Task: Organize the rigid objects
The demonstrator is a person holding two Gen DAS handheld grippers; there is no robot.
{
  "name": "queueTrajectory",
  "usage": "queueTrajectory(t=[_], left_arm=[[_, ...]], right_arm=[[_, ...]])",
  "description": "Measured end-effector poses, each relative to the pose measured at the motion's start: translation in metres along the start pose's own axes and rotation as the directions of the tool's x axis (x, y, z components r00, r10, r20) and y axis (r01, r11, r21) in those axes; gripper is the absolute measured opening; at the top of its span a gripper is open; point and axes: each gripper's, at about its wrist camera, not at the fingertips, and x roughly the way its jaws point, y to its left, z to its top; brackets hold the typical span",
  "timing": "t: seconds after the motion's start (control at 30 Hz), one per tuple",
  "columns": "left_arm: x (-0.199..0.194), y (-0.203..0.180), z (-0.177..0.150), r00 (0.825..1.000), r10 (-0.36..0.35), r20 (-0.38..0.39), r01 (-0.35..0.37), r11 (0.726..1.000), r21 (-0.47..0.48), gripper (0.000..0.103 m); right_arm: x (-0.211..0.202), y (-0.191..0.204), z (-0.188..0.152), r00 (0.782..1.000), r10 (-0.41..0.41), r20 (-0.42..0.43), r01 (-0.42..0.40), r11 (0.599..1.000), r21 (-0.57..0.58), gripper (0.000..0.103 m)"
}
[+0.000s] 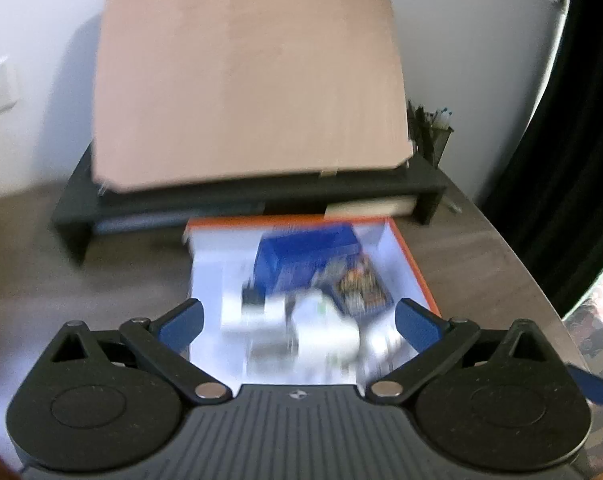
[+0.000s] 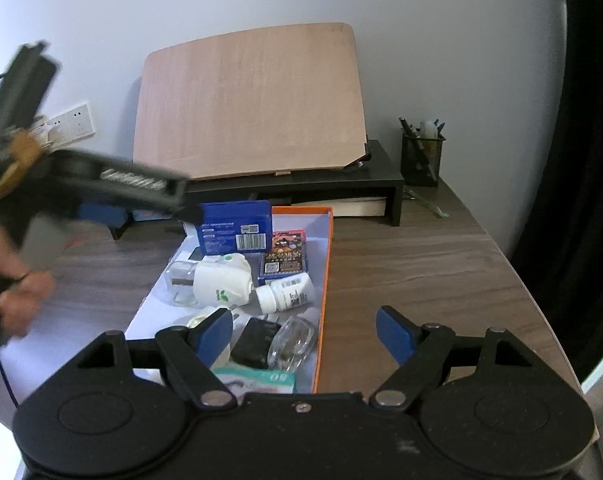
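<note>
On worktop, orange tray (image 2: 328,240) holds blue box (image 2: 234,227), white bottle (image 2: 287,291). Left claw (image 1: 297,320) and right claw (image 2: 305,330) both released, empty. Advice: descend squarely, straddle one item, avoid neighbours.

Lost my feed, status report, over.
Left gripper open, empty. Right gripper open, empty. Items lie in orange tray. Nothing blocking.

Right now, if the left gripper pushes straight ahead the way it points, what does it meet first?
Probably the white bottles lying in the orange tray, just ahead of the open left gripper. The view is blurred, so depth is uncertain.
</note>
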Motion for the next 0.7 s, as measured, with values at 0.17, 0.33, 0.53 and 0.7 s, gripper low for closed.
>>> queueTrajectory(t=[0.17,0.33,0.53,0.7], left_arm=[[-0.037,0.001,-0.046,0.998,0.049,-0.034,-0.050,0.998,-0.030,0.103],[-0.053,-0.002,-0.083,0.994,0.064,-0.085,-0.068,0.997,-0.036,0.103],[-0.065,-0.001,-0.099,0.993,0.051,-0.102,-0.060,0.994,-0.088,0.103],[-0.076,-0.005,-0.110,0.994,0.062,-0.091,-0.069,0.994,-0.080,0.103]], right_arm=[[-0.015,0.016,-0.013,0.998,-0.023,-0.060,0.023,1.000,0.010,0.095],[-0.028,0.032,-0.025,0.994,-0.042,-0.098,0.043,0.999,0.006,0.095],[-0.044,0.038,-0.034,0.992,-0.064,-0.109,0.064,0.998,-0.011,0.096],[-0.053,0.034,-0.040,0.989,-0.089,-0.114,0.091,0.996,0.011,0.096]])
